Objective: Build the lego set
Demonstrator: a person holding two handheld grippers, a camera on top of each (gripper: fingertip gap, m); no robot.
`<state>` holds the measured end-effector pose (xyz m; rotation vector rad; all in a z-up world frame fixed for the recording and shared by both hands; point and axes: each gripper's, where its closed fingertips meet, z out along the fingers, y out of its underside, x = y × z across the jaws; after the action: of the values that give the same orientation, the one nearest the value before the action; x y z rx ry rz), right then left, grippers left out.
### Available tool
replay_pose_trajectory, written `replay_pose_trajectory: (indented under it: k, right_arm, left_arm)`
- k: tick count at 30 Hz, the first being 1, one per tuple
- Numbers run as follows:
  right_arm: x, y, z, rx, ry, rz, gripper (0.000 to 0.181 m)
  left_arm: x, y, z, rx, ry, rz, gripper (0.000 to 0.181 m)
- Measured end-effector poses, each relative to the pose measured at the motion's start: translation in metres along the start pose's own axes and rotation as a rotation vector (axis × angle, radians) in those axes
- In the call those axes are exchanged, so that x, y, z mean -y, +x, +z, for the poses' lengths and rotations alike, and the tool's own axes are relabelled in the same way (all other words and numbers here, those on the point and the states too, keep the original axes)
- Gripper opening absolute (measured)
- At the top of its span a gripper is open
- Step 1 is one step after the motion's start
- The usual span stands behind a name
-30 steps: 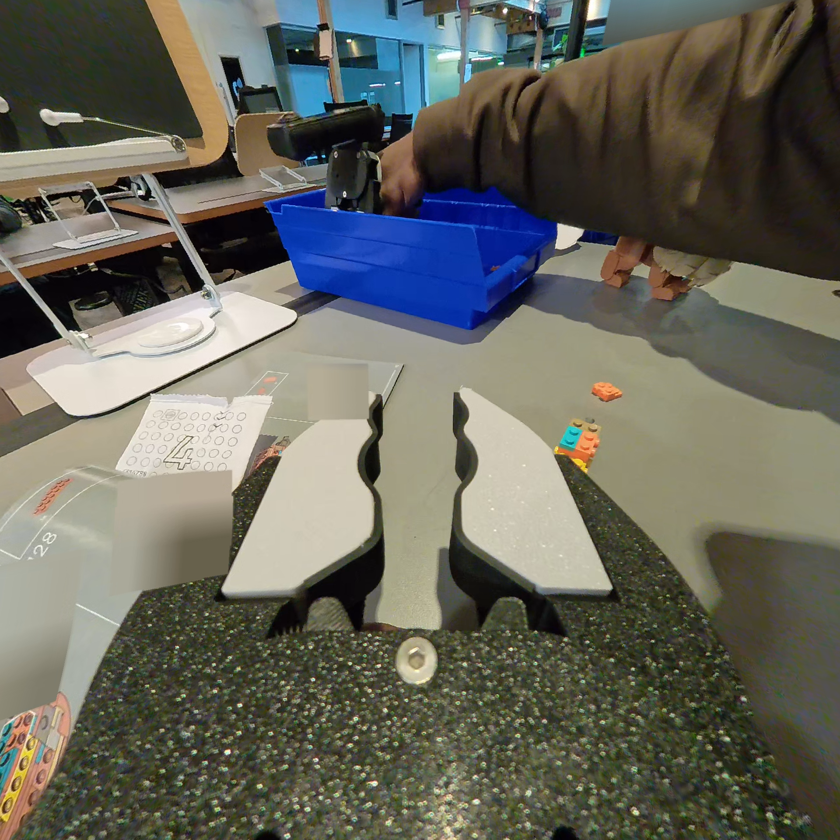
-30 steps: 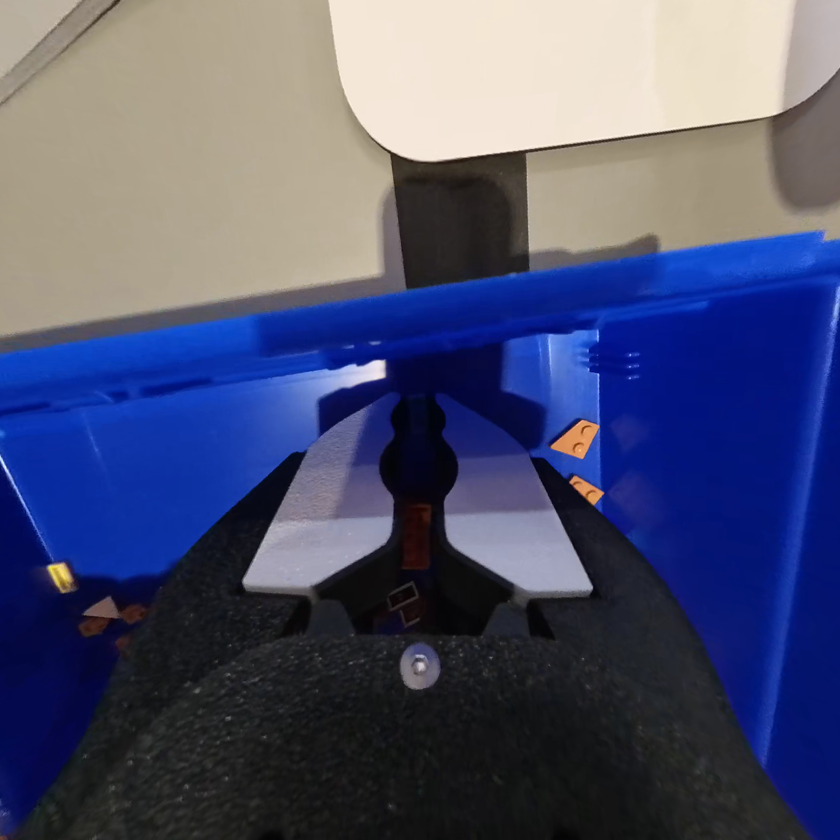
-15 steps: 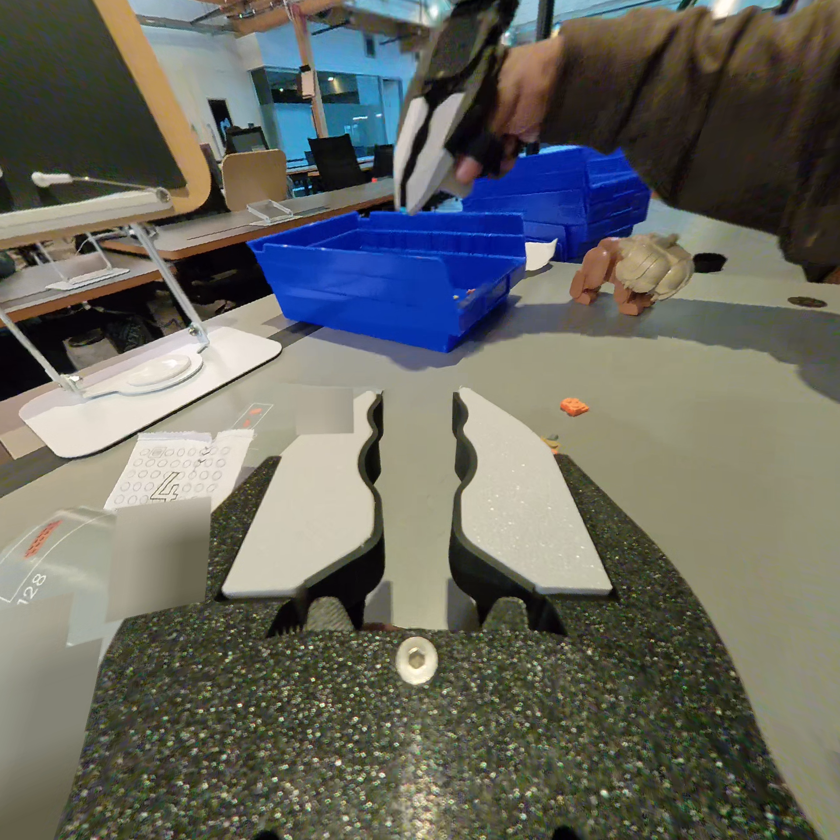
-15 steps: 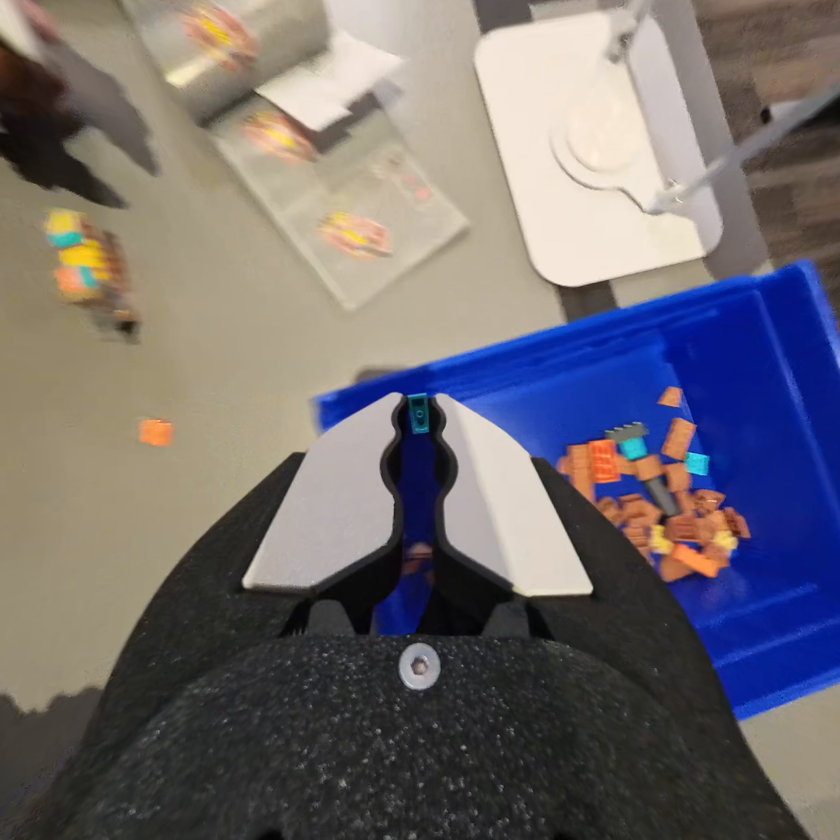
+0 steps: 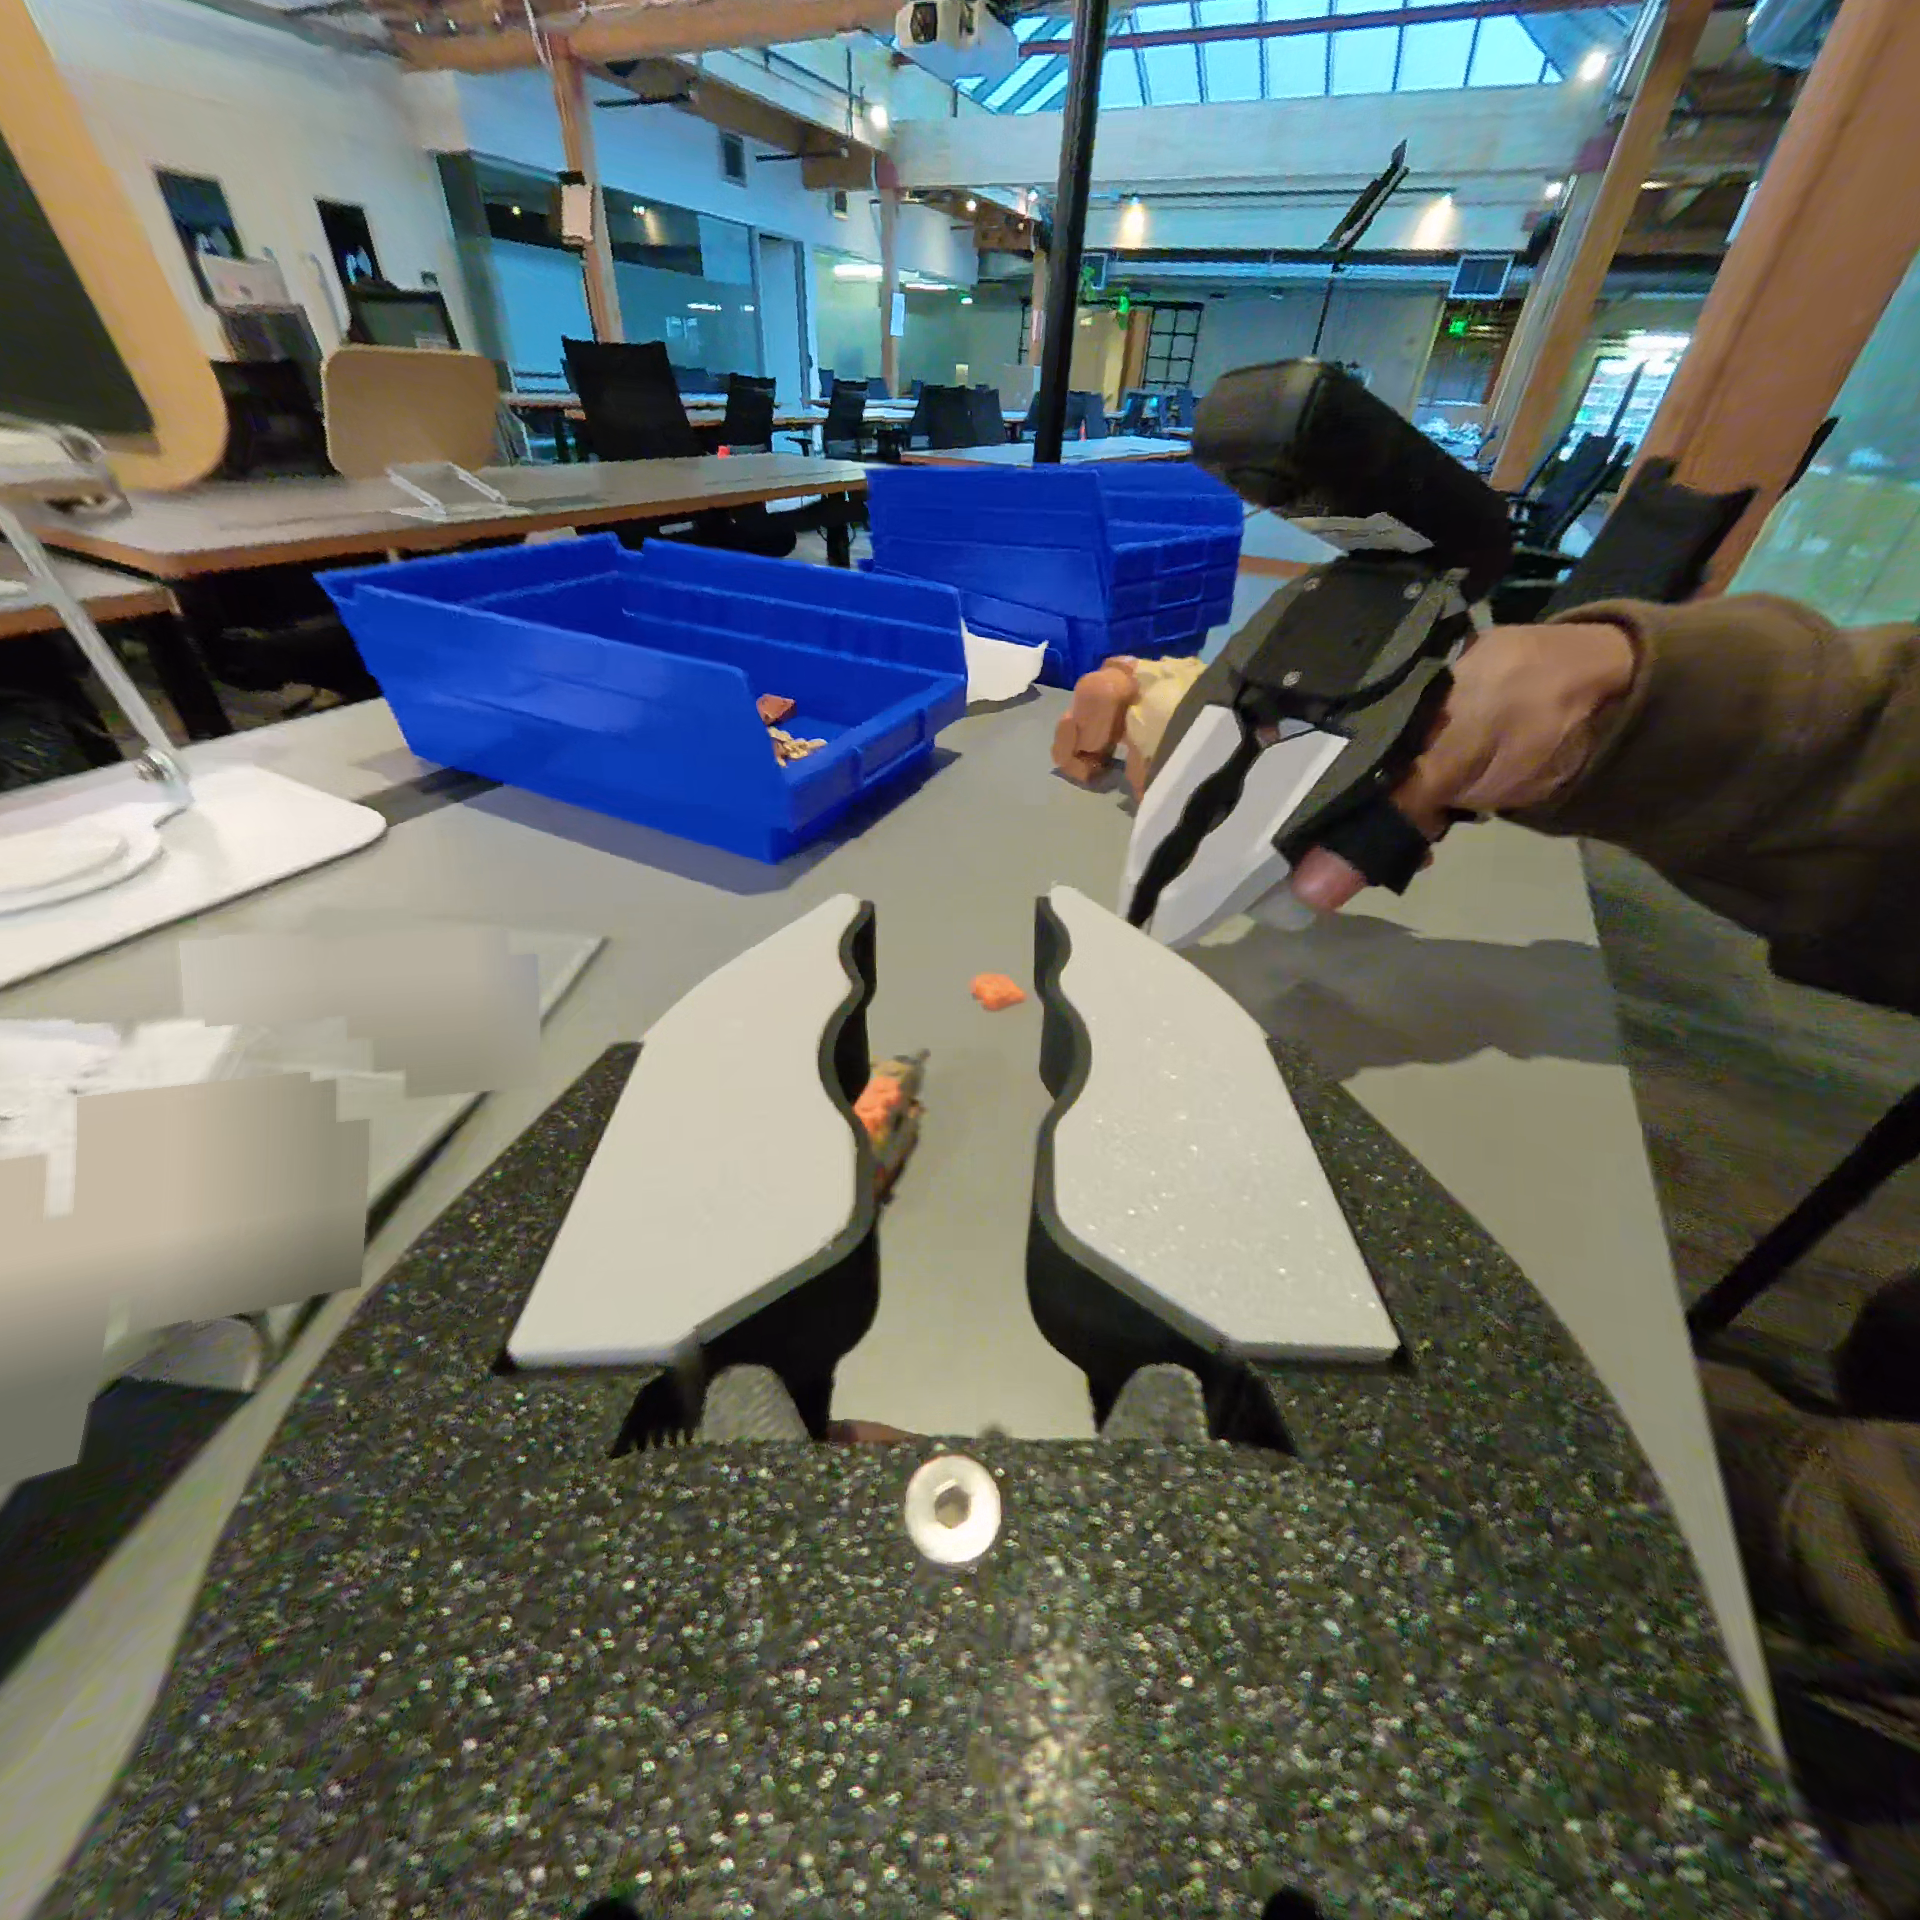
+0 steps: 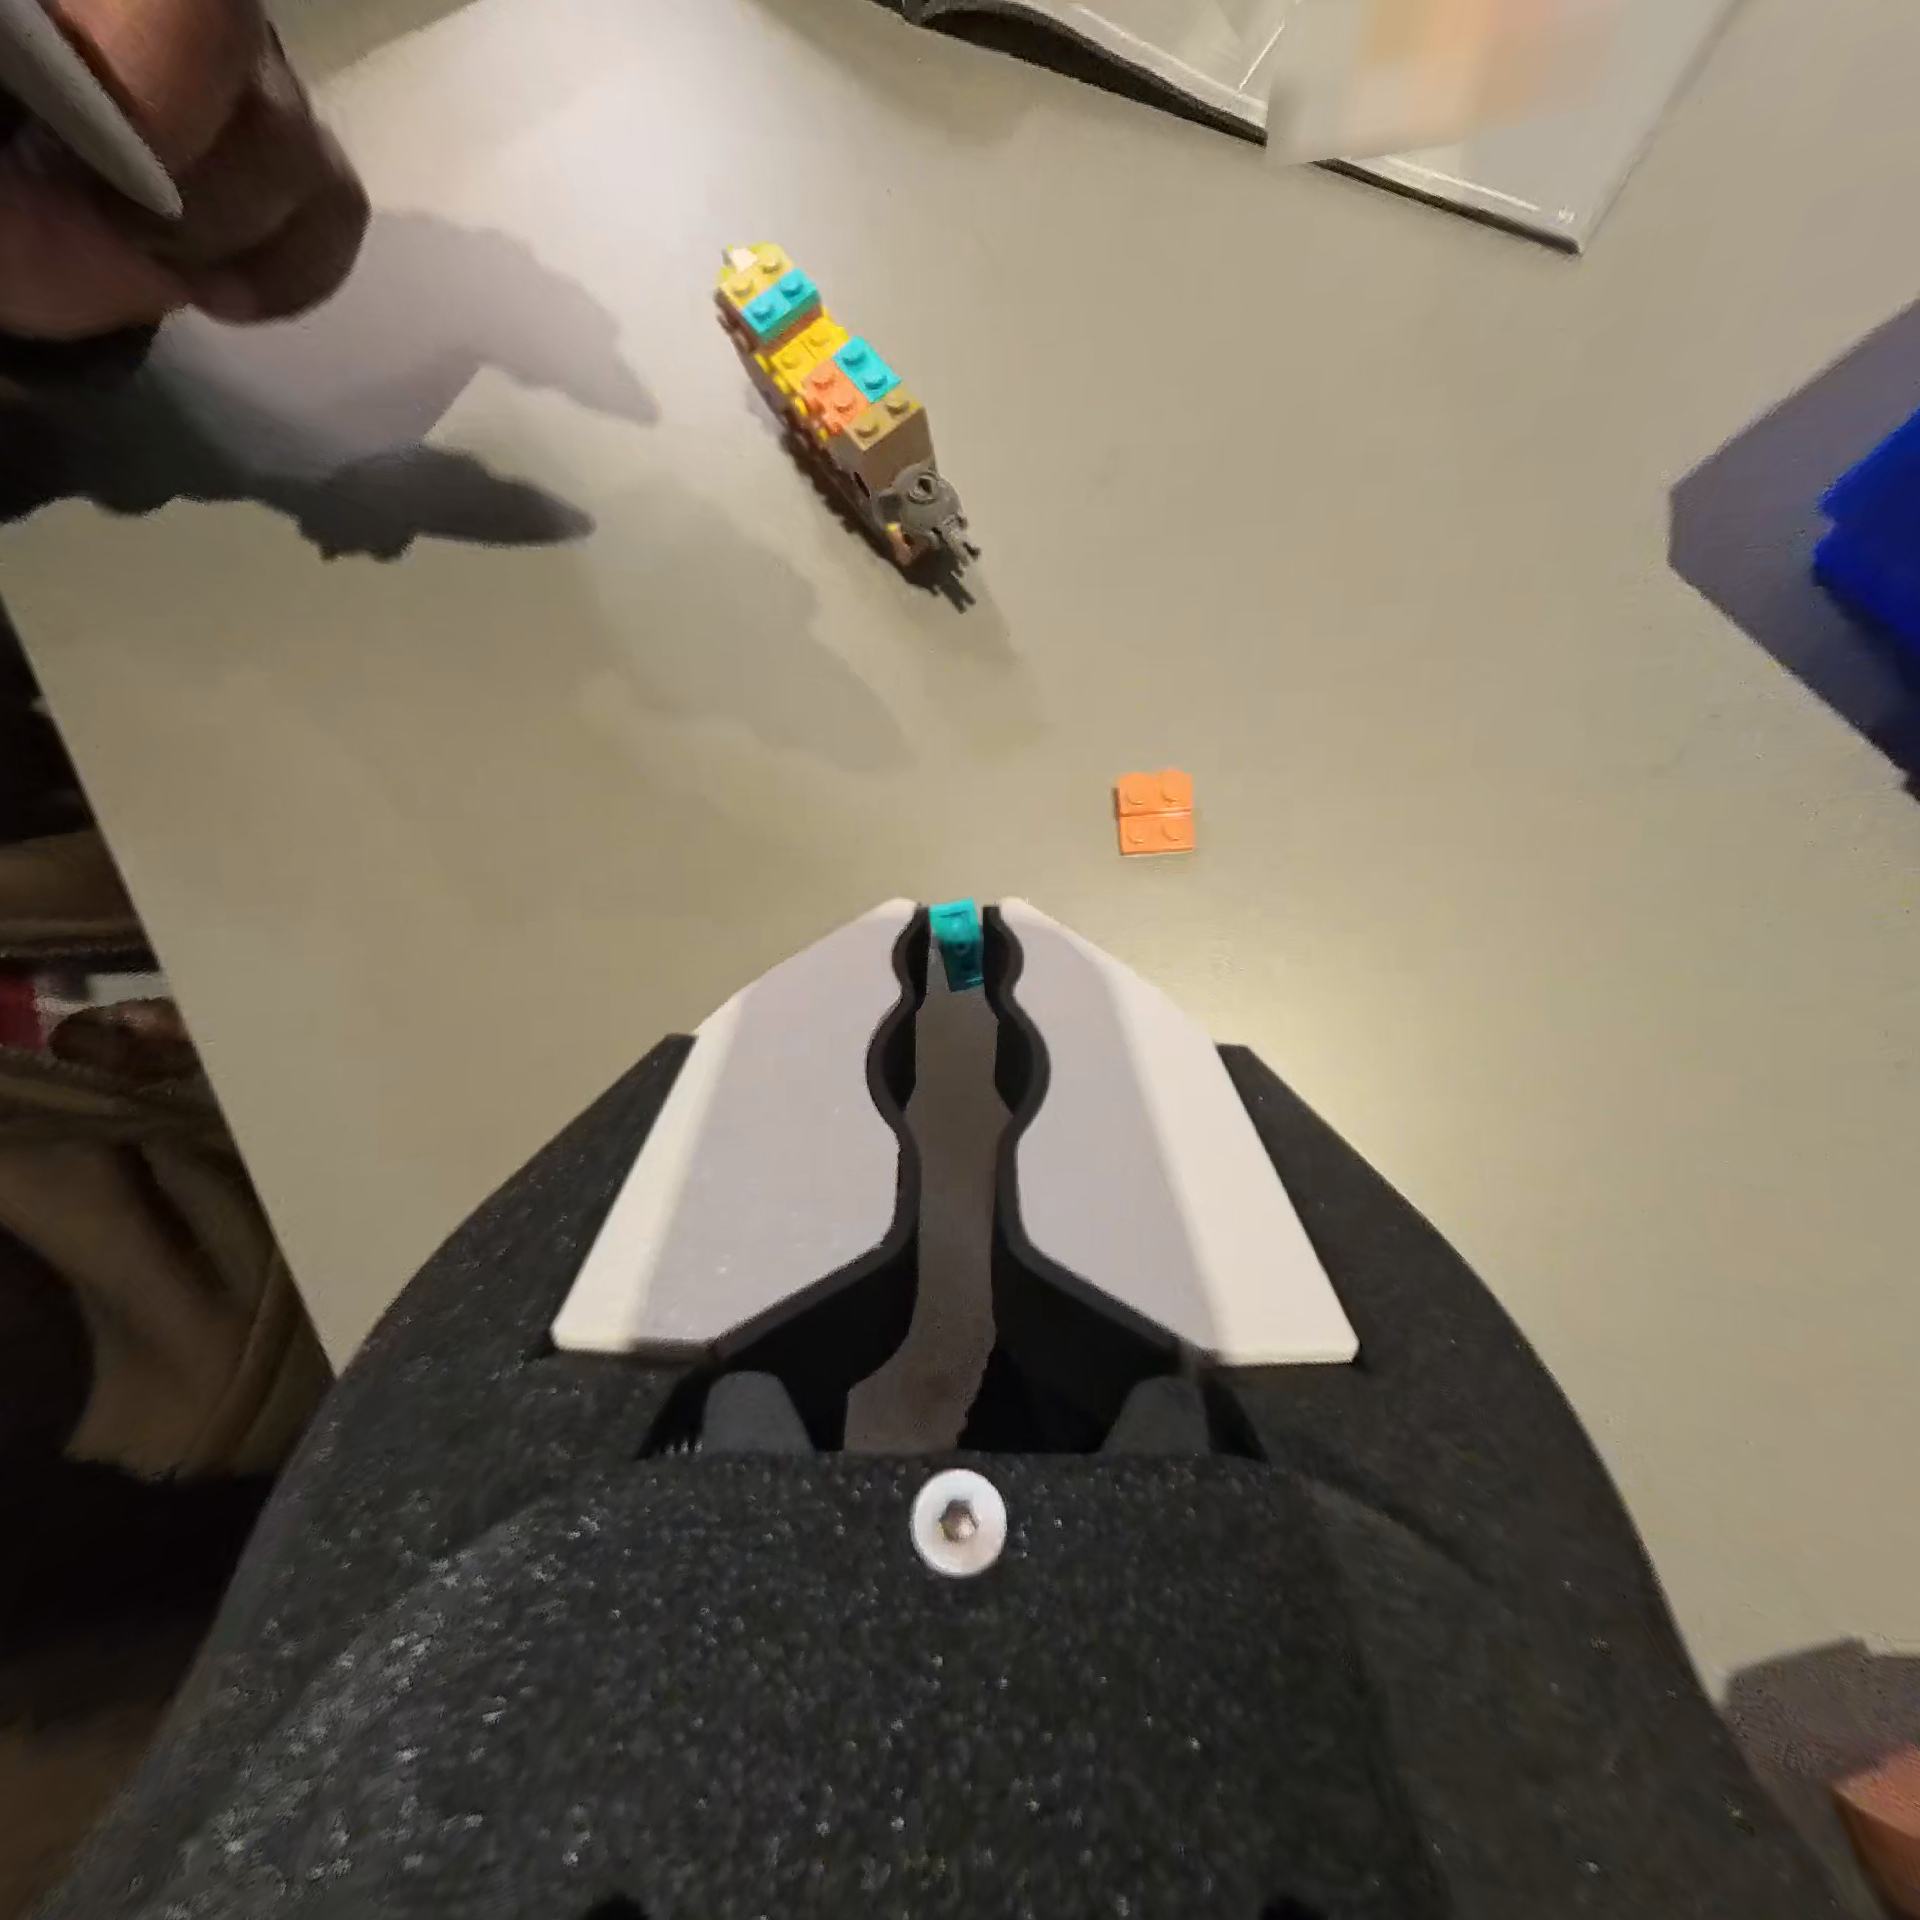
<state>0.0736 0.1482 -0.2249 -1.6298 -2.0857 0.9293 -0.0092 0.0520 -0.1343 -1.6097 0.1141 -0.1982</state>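
The table (image 6: 1351, 468) is smooth, matt grey. The bin (image 5: 623, 707) is glossy blue plastic. The left gripper (image 5: 954, 914) has a rough, speckled black body with a shiny metal screw (image 5: 952, 1509); its fingers (image 5: 727, 1143) are matt pale grey with a fine glitter. The right gripper (image 6: 954, 914) looks alike and pinches a smooth teal plastic brick (image 6: 956, 943). The model (image 6: 831, 384) and the orange plate (image 6: 1154, 812) are studded plastic with a slight sheen. At far right, the booklet (image 6: 1455, 156) has glossy pages. The sleeve (image 5: 1766, 790) is brown cloth.
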Motion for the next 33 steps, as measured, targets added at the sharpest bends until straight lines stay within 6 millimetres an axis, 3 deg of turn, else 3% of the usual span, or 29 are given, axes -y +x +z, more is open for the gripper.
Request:
replay_pose_trajectory:
  k: [6, 11, 15, 18, 20, 22, 24, 28, 31, 33]
  right_arm:
    - [-0.005, 0.004, 0.017, -0.062, -0.021, -0.001, 0.015]
    - [0.025, 0.001, 0.0, -0.078, 0.151, 0.058, 0.022]
    - [0.074, -0.026, -0.023, 0.017, 0.495, 0.17, 0.038]
    - [0.116, -0.05, -0.054, 0.151, 0.888, 0.34, 0.049]
    - [0.133, -0.059, -0.078, 0.262, 1.152, 0.492, 0.059]
    - [0.134, -0.056, -0.09, 0.295, 1.33, 0.643, 0.059]
    - [0.131, -0.055, -0.089, 0.233, 1.397, 0.68, 0.059]
    - [0.126, -0.05, -0.092, 0.096, 1.419, 0.661, 0.062]
    - [0.121, -0.039, -0.106, -0.025, 1.438, 0.629, 0.063]
    - [0.122, -0.04, -0.114, -0.005, 1.441, 0.622, 0.058]
  left_arm:
    - [-0.012, 0.025, -0.007, 0.008, 0.011, -0.07, 0.029]
    - [-0.005, 0.041, -0.018, -0.03, 0.095, -0.161, 0.031]
    - [0.004, 0.052, -0.017, -0.114, 0.23, -0.369, 0.031]
    - [0.019, 0.06, -0.013, -0.191, 0.398, -0.541, 0.027]
    - [0.026, 0.064, -0.01, -0.223, 0.504, -0.617, 0.026]
    - [0.029, 0.072, -0.006, -0.258, 0.577, -0.66, 0.026]
    - [0.029, 0.083, -0.002, -0.304, 0.608, -0.698, 0.027]
    - [0.018, 0.106, 0.01, -0.348, 0.561, -0.692, 0.027]
    - [0.017, 0.116, 0.014, -0.367, 0.543, -0.705, 0.027]
    - [0.016, 0.124, 0.017, -0.405, 0.54, -0.746, 0.023]
